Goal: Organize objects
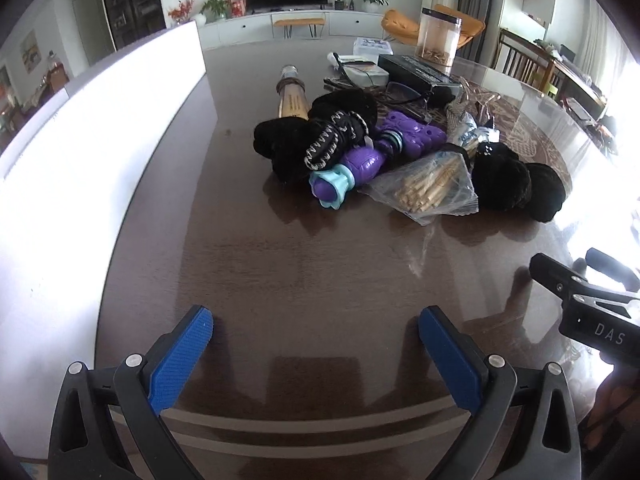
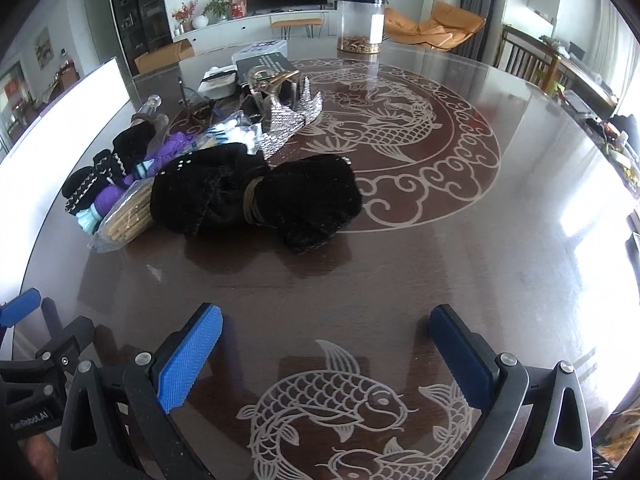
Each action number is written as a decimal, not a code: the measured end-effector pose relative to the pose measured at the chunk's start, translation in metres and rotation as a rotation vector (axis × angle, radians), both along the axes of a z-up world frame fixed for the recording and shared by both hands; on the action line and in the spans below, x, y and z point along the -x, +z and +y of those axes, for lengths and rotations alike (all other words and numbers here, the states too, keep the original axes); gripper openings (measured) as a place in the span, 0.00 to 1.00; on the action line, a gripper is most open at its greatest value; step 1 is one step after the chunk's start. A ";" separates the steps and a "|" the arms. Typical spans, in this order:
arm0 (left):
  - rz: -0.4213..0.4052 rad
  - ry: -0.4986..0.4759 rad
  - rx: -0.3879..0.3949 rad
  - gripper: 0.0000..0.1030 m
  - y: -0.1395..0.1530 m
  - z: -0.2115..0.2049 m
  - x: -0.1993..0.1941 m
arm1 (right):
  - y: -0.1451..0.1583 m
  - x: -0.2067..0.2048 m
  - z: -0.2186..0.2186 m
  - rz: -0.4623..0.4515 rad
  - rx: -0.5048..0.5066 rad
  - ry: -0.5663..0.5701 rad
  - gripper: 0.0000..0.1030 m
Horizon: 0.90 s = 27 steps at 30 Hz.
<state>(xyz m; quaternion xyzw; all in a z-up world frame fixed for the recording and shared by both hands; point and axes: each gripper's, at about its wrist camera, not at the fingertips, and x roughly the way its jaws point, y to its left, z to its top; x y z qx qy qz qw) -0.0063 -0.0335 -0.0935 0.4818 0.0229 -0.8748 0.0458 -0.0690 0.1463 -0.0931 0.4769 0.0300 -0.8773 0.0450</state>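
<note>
1. My left gripper [image 1: 316, 354] hangs low over the dark glossy wooden table [image 1: 320, 264], blue-padded fingers [image 1: 180, 360] spread wide with nothing between them.
2. My right gripper [image 2: 326, 360] is likewise spread and empty, above a pale carp design [image 2: 332, 408] inlaid in the table top.
3. Purple and teal plastic toy [image 1: 352, 168]: mid-table in the clutter, long axis running diagonally, flared teal end pointing toward my left gripper, far end tucked under the pile.
4. Black knitted bundle with white zigzag trim [image 1: 316, 140]: lying just left of the toy, touching it.
5. Clear plastic bag holding pale tan sticks [image 1: 432, 188]: right of the toy, the sticks fanning toward the near edge.
6. Black fuzzy fabric roll tied round the middle with a brown band [image 2: 260, 200]: long axis left to right in the right wrist view, beside the bag.
7. Tall clear cylindrical bottle with tan contents [image 1: 292, 92]: lying down, cap end pointing away from me.
8. Clear lidded round canister [image 2: 360, 24]: upright at the far edge, a shallow layer of brown bits in its bottom.
9. Silver sequinned item [image 2: 288, 120]: behind the fabric roll.
</note>
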 end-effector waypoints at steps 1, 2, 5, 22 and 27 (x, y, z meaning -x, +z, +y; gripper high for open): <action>-0.001 -0.006 0.000 1.00 0.000 0.000 0.001 | 0.000 0.000 0.001 0.000 0.000 -0.002 1.00; -0.001 -0.009 0.000 1.00 0.000 0.000 0.001 | 0.000 0.000 0.000 0.001 0.000 -0.002 1.00; 0.001 -0.015 -0.001 1.00 0.000 0.000 0.002 | 0.000 -0.001 -0.001 0.001 -0.001 -0.002 1.00; -0.040 -0.076 -0.003 1.00 0.002 -0.004 -0.011 | 0.000 0.000 -0.001 0.000 -0.001 -0.002 1.00; -0.086 -0.089 -0.005 1.00 0.003 -0.005 0.001 | 0.000 -0.001 -0.001 0.001 0.000 -0.002 1.00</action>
